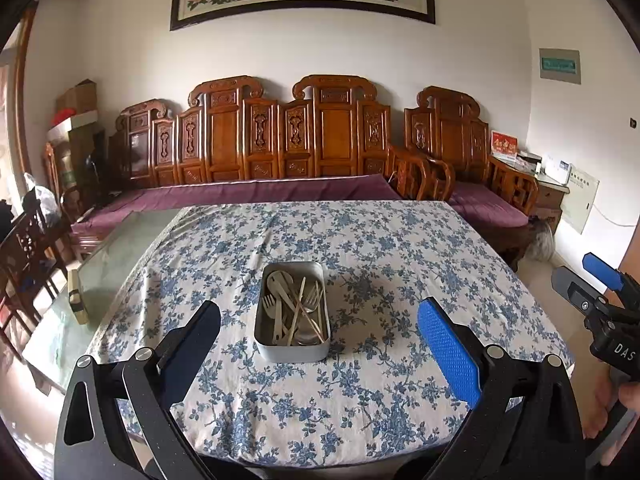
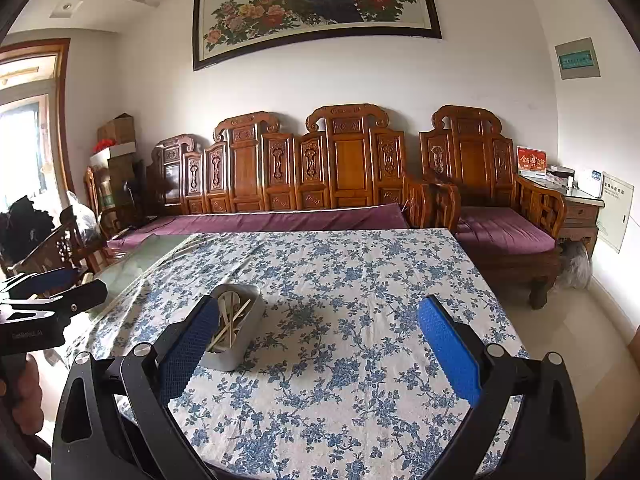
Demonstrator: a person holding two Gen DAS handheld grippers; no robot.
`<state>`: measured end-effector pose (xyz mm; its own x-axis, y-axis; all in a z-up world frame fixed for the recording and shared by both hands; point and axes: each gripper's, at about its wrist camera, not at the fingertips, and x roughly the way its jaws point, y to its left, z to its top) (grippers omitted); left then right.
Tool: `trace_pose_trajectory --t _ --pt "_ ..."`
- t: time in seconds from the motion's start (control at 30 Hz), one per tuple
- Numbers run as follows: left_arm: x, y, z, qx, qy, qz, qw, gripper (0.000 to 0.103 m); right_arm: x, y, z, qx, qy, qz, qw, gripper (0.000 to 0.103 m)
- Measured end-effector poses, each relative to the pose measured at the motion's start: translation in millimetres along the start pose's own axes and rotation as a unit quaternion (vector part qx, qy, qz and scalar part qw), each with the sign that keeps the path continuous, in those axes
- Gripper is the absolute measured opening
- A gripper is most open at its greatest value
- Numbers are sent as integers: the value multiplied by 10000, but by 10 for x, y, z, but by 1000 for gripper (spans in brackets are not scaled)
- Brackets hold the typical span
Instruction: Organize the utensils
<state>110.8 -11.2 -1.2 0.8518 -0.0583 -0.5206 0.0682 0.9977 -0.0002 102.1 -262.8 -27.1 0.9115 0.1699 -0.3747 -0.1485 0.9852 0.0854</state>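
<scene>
While both of my grippers hang over the near edge of the table, the task's things sit together ahead of them: a metal tin (image 1: 292,312) just below the middle of the left wrist frame, with the utensils (image 1: 294,308) piled loosely inside it, pale forks, a spoon and thin sticks crossing each other. My left gripper (image 1: 318,332) has its fingers spread wide and holds nothing; the tin shows between them, well ahead. My right gripper (image 2: 320,332) is spread just as wide and empty too, and in its view the tin (image 2: 236,328) sits left of centre, half hidden behind the left finger.

I judge this fits two stages alike: either the pieces are gathered in the tin and the job is near done, or they lie jumbled there waiting to be sorted out (nothing lies on the tablecloth (image 1: 400,248) to settle it). So I would commit to no reach on this evidence alone.

For room, the cloth is bare on every side of the tin, widest toward the upper middle and right of both frames. On the left the cloth ends and a glass tabletop (image 1: 120,248) shows, with a small object near its edge. The near edge runs under my fingers at the bottom of both frames, so I have little margin there.
</scene>
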Motion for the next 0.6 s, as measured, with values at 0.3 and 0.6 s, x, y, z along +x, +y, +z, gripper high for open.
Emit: trace_pose_trajectory --t 0.3,0.6 --pt "-2 19 -14 -28 3 4 10000 95 0 -19 -9 -4 13 26 10000 100" --pt "-3 15 -18 -36 0 -5 10000 95 0 10 -6 -23 5 51 10000 100"
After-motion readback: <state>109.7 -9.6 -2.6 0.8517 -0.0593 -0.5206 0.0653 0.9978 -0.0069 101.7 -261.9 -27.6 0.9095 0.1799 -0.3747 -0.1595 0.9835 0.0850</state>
